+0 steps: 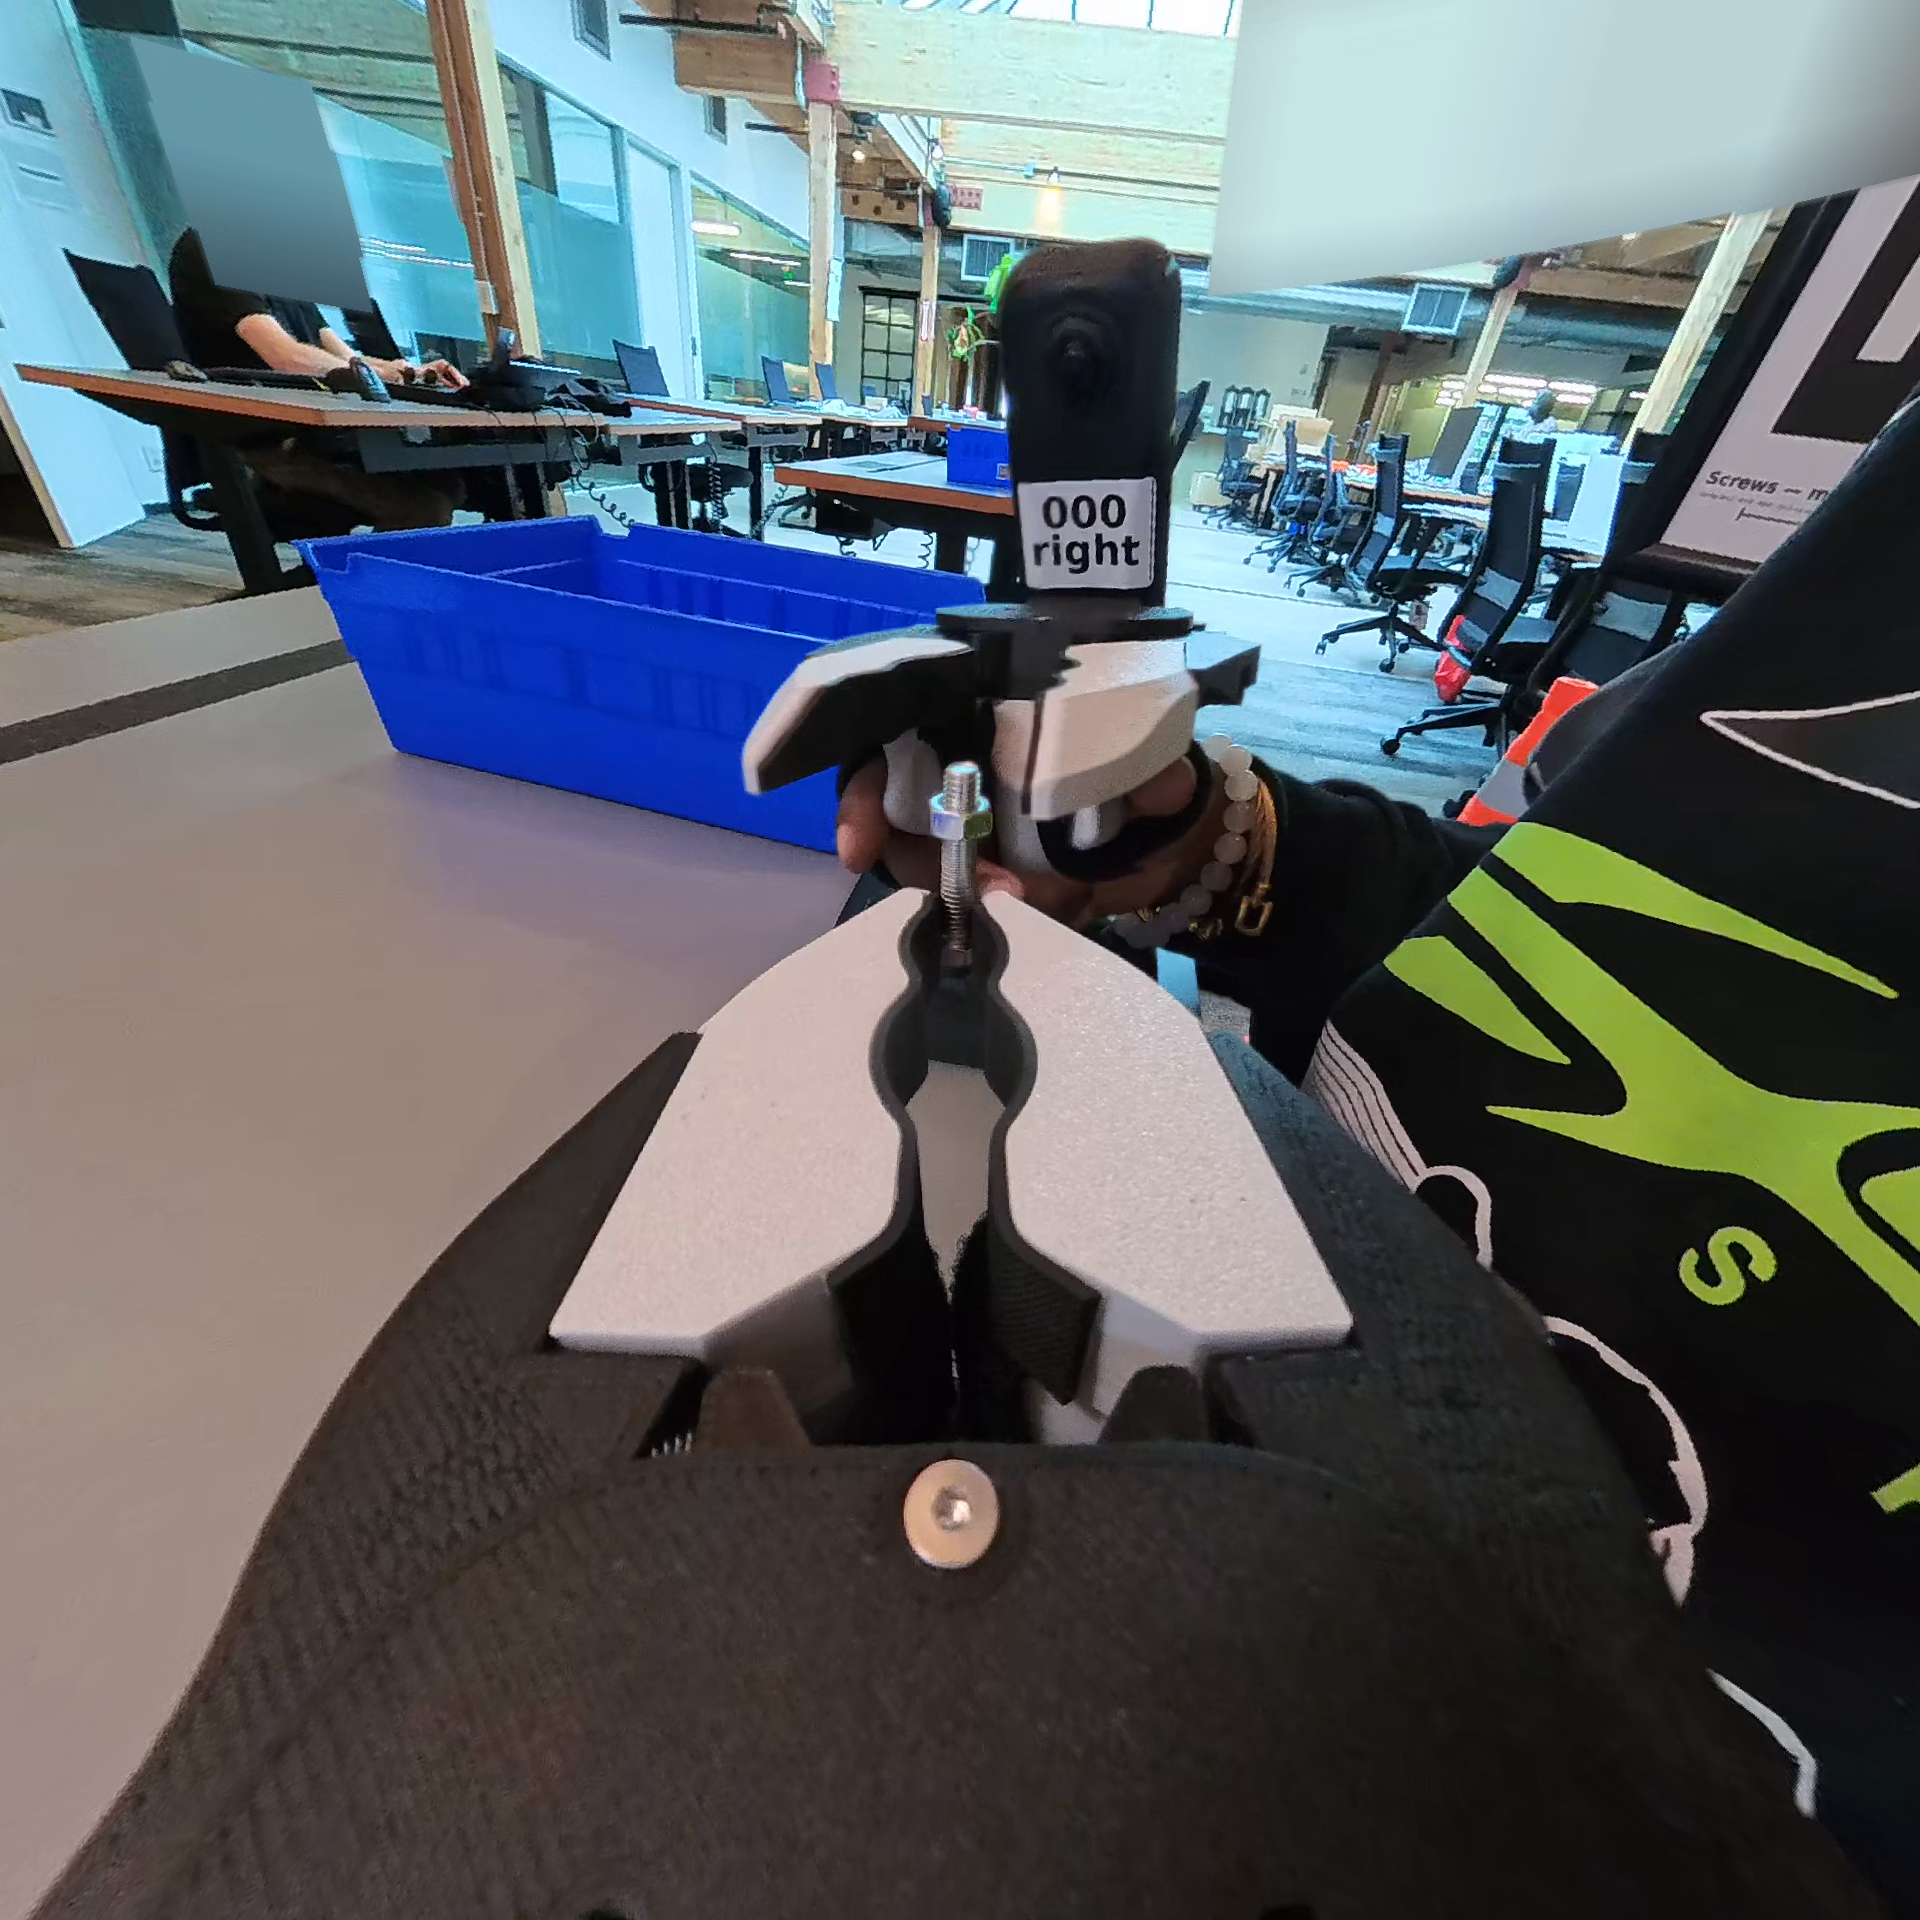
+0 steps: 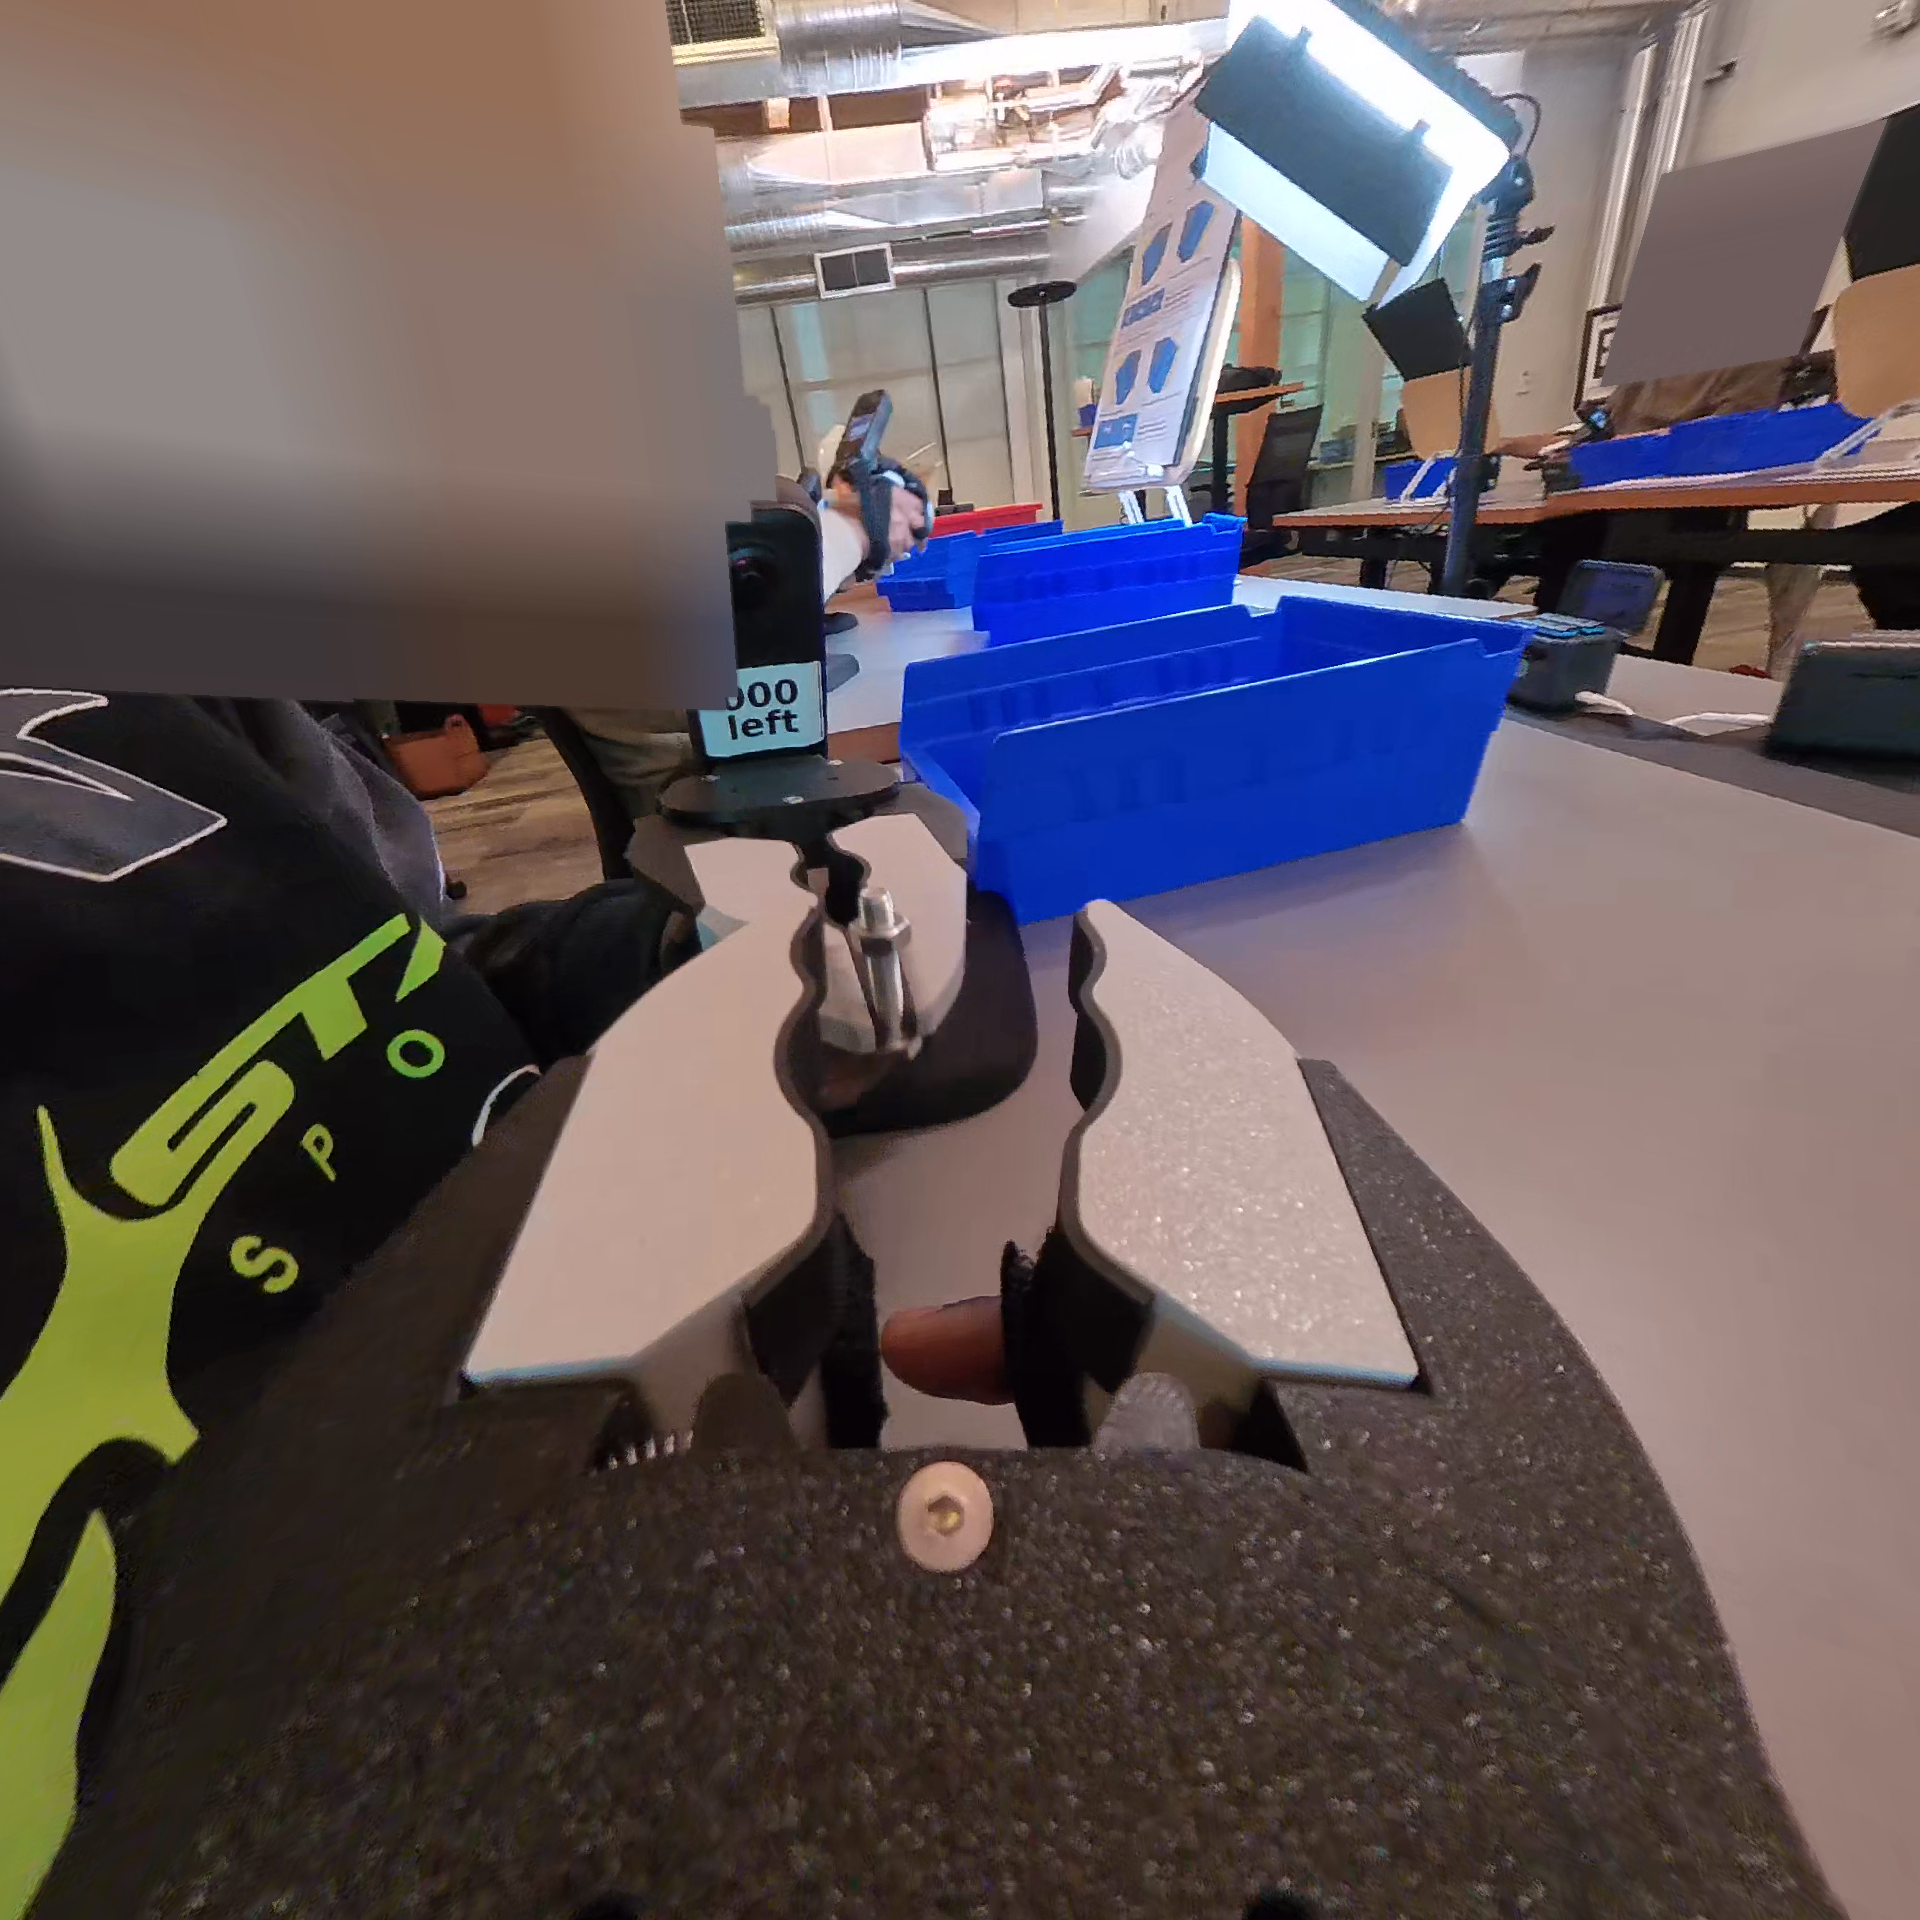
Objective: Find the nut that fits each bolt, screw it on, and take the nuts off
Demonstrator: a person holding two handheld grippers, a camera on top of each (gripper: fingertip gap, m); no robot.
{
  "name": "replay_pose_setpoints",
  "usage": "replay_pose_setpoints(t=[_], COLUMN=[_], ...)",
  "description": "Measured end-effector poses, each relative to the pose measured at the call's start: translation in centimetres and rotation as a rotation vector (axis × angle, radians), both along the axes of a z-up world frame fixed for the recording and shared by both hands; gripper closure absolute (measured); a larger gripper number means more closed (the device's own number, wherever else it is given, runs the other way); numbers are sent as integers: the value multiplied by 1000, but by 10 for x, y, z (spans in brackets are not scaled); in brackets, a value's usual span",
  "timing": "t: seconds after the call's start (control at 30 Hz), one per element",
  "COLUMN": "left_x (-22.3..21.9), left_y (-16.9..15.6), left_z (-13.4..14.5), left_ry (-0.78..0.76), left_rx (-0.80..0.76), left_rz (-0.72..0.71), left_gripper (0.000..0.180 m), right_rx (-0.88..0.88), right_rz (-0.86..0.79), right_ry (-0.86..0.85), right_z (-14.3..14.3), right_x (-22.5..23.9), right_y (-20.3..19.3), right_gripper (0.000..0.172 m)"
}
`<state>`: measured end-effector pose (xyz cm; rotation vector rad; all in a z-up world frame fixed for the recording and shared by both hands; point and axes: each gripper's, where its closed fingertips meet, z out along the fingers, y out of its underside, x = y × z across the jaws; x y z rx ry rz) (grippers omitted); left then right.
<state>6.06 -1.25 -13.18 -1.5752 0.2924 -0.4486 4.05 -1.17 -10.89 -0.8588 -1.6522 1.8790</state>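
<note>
My left gripper (image 1: 958, 914) is shut on a silver bolt (image 1: 956, 883), held by its lower end with the threaded shank pointing up. A silver nut (image 1: 961, 823) sits on the thread near the bolt's top. My right gripper (image 2: 935, 925) is open, with one finger (image 2: 1164, 1049) on each side of the bolt (image 2: 883, 977) and its nut (image 2: 881, 921); the pads do not press on either. In the left wrist view the right gripper (image 1: 904, 779) hangs just behind the bolt's top. In the right wrist view the left gripper (image 2: 883, 1039) faces me.
A blue bin (image 1: 582, 644) stands on the grey table (image 1: 312, 935) behind the grippers; it also shows in the right wrist view (image 2: 1226, 748). More blue bins (image 2: 1101, 571) and a light stand (image 2: 1475, 416) are farther back. The person's black and green sleeve (image 1: 1662, 1039) is at the right. The grippers are tip to tip, or close to it.
</note>
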Motion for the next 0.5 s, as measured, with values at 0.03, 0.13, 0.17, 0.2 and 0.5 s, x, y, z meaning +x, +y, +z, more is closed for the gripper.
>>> replay_pose_setpoints(t=[0.03, 0.13, 0.17, 0.2, 0.5], left_x=[0, 1, 1, 1, -2], left_y=[0, 0, 0, 0, -1], left_z=[0, -1, -1, 0, 2], left_ry=[4, 9, 10, 12, -18], left_rx=[-2, -1, 0, 2, 10], left_rz=[2, 1, 1, -1, 0], left_gripper=[175, 175, 175, 175, 175], right_rx=[-3, -6, -3, 2, 0], right_rz=[4, 1, -1, -9, -144], right_ry=[-2, -10, -13, -18, 8], right_z=[0, -1, -2, -3, -2], right_x=[-3, -10, -11, -12, -1], right_y=[-4, -11, -11, -10, 38], right_gripper=[125, 123, 123, 123, 147])
